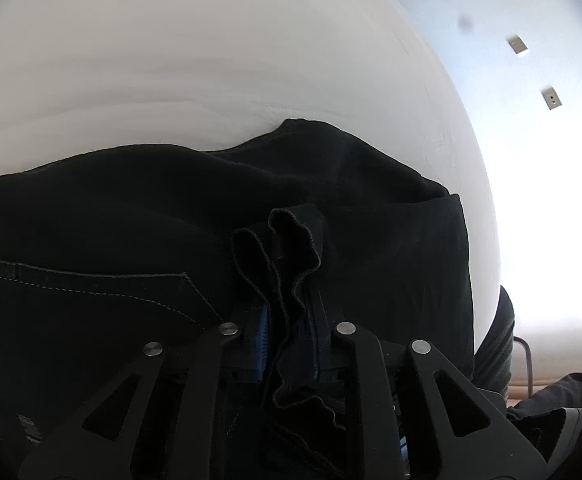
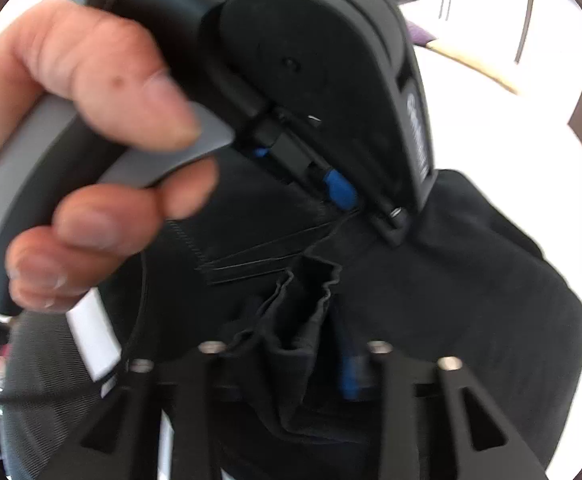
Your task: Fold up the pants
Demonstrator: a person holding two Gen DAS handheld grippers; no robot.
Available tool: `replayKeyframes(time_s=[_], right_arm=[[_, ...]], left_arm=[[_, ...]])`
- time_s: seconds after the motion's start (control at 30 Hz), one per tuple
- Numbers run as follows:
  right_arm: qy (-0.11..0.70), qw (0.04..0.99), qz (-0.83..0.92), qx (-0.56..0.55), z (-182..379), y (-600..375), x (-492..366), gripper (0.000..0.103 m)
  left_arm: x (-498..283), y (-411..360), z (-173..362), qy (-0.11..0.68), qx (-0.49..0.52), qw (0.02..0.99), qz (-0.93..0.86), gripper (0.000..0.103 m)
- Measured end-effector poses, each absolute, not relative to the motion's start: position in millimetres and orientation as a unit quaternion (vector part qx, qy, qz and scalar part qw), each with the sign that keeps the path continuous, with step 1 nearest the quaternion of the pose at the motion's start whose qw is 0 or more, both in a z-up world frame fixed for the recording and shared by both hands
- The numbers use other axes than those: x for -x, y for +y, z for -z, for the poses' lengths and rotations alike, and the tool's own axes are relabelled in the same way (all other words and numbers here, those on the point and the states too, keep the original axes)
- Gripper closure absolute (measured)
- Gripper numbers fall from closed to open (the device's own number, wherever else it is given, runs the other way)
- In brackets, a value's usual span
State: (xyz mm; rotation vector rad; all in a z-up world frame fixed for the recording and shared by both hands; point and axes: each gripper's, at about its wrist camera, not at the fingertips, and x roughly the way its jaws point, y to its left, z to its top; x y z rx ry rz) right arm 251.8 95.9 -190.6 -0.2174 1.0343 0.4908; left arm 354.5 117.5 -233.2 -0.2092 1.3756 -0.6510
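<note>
Since the fold wants a flat base, the white table point(image 1: 171, 60) carries everything. The black pants point(image 1: 131, 208) lie across its near part in a low mound, well short of its far edge.

I judge this to be the moment the leg ends are brought over onto the body of the garment. That would explain why both tools point steeply down at the cloth, side by side.

The left gripper point(image 1: 291, 320) has its jaws drawn close, pinching a bunched, wavy hem point(image 1: 291, 248) so the layers keep together. The right gripper point(image 2: 291, 344) has its jaws spread. A gathered wad of cloth stands between them, but I see a dark gap beside the blue pad point(image 2: 349, 372), so I read it as loose, not gripped.

In the right view, the person's hand point(image 2: 91, 120) on the left tool's handle fills much of the picture, and the tool's body hides the cloth beyond. The two tools are crowded, and a thin cable point(image 2: 139, 320) hangs near the right jaws and could snag.

Off the table's edge I see a dark trouser leg point(image 1: 503, 340) and a shoe point(image 1: 567, 420). Neither is in the way.

A stitched pocket seam point(image 1: 131, 280) shows on the left of the pants.
</note>
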Motion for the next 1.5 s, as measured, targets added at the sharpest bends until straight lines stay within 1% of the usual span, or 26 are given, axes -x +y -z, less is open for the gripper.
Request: replayKeyframes(time_s=[0.03,0.07,0.1,0.13,0.17,0.2,0.23,0.37,0.47,0.53,0.6,0.7,0.73,0.77,0.8,0.9,1.13,1.27,1.37,1.4,1.47,1.5], right_arm=[[0.488,0.831,-0.254,0.08,187.0,89.0,-250.2,0.043],[0.488,0.828,-0.272,0.054,182.9,77.3,-245.6,0.039],[0.491,0.825,-0.279,0.029,179.0,64.4,-240.6,0.036],[0.495,0.82,-0.289,-0.003,173.9,53.8,-237.1,0.036],[0.499,0.812,-0.302,-0.033,169.0,41.3,-234.0,0.036],[0.501,0.804,-0.314,-0.06,164.0,27.9,-233.4,0.036],[0.502,0.796,-0.326,-0.094,160.3,11.9,-234.3,0.036],[0.488,0.765,-0.342,-0.244,158.0,-81.9,-246.5,0.036],[0.475,0.742,-0.319,-0.349,181.3,-159.9,-265.1,0.035],[0.473,0.728,-0.303,-0.394,196.4,-202.6,-280.5,0.035],[0.471,0.715,-0.306,-0.416,209.6,-225.6,-292.9,0.035],[0.49,0.713,-0.284,-0.413,229.3,-242.0,-305.7,0.035],[0.493,0.709,-0.285,-0.417,235.5,-242.0,-306.7,0.037],[0.497,0.706,-0.282,-0.419,244.1,-243.6,-303.3,0.04],[0.497,0.706,-0.282,-0.419,248.9,-243.4,-297.8,0.045],[0.489,0.696,-0.304,-0.428,248.0,-234.9,-276.3,0.045],[0.528,0.669,-0.375,-0.364,234.0,-189.2,-202.5,0.044],[0.542,0.639,-0.391,-0.382,227.9,-197.6,-175.0,0.045],[0.542,0.638,-0.414,-0.358,209.0,-194.4,-177.6,0.043],[0.536,0.642,-0.416,-0.358,199.9,-192.0,-187.5,0.043],[0.517,0.652,-0.412,-0.371,192.6,-201.9,-203.5,0.043],[0.508,0.658,-0.409,-0.377,187.9,-202.6,-213.4,0.042]], left_arm=[[-355.1,122.1,231.3,0.619,0.095,0.724,0.288,0.08],[-359.9,133.4,227.7,0.616,0.093,0.73,0.283,0.075],[-362.6,142.2,222.8,0.611,0.091,0.736,0.278,0.073],[-363.9,147.7,220.1,0.609,0.092,0.739,0.271,0.068],[-365.1,152.8,216.5,0.607,0.09,0.746,0.258,0.054],[-365.9,160.2,210.6,0.6,0.086,0.758,0.241,0.051],[-365.9,167.7,204.0,0.59,0.085,0.77,0.227,0.049],[-348.1,171.7,174.1,0.552,0.074,0.803,0.212,0.049],[-322.9,157.5,159.6,0.527,0.087,0.808,0.248,0.049],[-305.7,146.1,165.8,0.526,0.097,0.802,0.265,0.049],[-289.7,133.0,184.2,0.54,0.094,0.792,0.271,0.049],[-274.2,121.9,216.2,0.569,0.087,0.777,0.253,0.049],[-271.3,122.4,220.9,0.569,0.09,0.778,0.252,0.049],[-266.5,119.6,222.5,0.564,0.09,0.782,0.251,0.049],[-264.4,119.8,223.0,0.56,0.09,0.785,0.25,0.049],[-263.8,121.2,225.4,0.563,0.094,0.785,0.241,0.049],[-249.9,101.6,224.4,0.56,0.05,0.798,0.22,0.049],[-240.3,84.4,227.3,0.557,0.032,0.802,0.212,0.049],[-236.7,73.9,229.3,0.557,0.018,0.804,0.206,0.049],[-233.2,55.3,231.5,0.557,0.016,0.805,0.204,0.049],[-243.5,55.6,228.7,0.557,0.016,0.805,0.202,0.049],[-239.6,42.2,232.4,0.557,0.016,0.806,0.201,0.049]])
